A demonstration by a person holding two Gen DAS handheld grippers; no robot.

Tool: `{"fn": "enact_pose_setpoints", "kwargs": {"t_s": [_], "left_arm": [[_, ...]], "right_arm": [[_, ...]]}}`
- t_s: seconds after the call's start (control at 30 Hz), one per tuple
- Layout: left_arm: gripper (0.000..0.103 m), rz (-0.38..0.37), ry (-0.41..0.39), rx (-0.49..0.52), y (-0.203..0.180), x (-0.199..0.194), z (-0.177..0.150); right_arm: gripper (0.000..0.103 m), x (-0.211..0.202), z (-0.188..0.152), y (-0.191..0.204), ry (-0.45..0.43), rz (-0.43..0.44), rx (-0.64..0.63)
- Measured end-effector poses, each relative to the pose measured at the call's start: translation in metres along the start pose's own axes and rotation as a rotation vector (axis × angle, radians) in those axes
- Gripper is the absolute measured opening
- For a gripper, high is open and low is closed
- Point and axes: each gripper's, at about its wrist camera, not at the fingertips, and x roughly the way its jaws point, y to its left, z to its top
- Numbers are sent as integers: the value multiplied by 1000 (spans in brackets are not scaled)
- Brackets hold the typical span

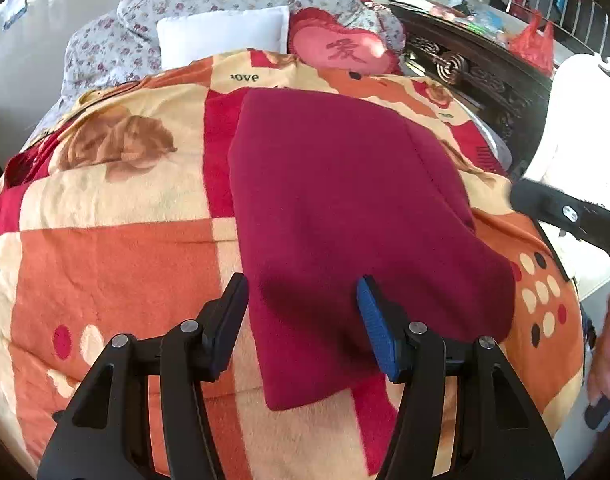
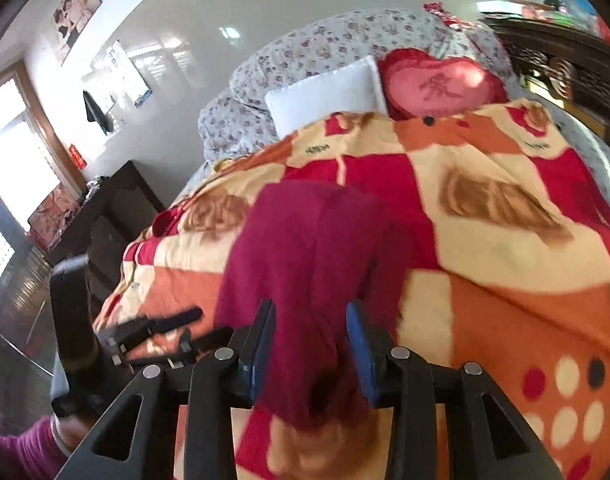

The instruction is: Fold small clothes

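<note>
Your left gripper [image 1: 303,322] hovers with jaws wide, empty, over the near edge of the folded dark-red fleece garment [image 1: 345,208] on the bed's orange patchwork blanket [image 1: 117,272], while your right gripper [image 2: 310,346], jaws narrow, straddles a fold without pinching, seemingly to crease it.

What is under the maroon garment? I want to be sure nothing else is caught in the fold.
The maroon garment lies flat on the patterned blanket, which shows all around it. Whatever sits directly beneath the cloth is covered and cannot be seen.

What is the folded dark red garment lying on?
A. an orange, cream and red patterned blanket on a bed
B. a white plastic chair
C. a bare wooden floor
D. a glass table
A: the folded dark red garment lies flat on the orange, cream and red patterned blanket that covers the bed.
</note>
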Motion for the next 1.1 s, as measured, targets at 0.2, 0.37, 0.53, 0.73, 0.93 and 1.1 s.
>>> {"fn": "enact_pose_setpoints", "kwargs": {"t_s": [0.2,0.37,0.53,0.73,0.93,1.1], "left_arm": [[57,4,19,-20,1,12,2],[60,6,22,-23,0,21,5],[62,-12,30,-40,3,23,6],[69,-119,-13,-134,35,9,12],[77,-256,39,-309,65,34,15],[83,-315,71,-311,57,55,13]], "right_arm": [[32,61,21,-15,56,-52,-6],[25,90,34,-30,82,-113,-28],[25,90,34,-42,61,-83,17],[72,37,19,-43,-22,-79,51],[80,44,-4,-63,41,-26,159],[80,72,-16,-83,80,91,290]]}}
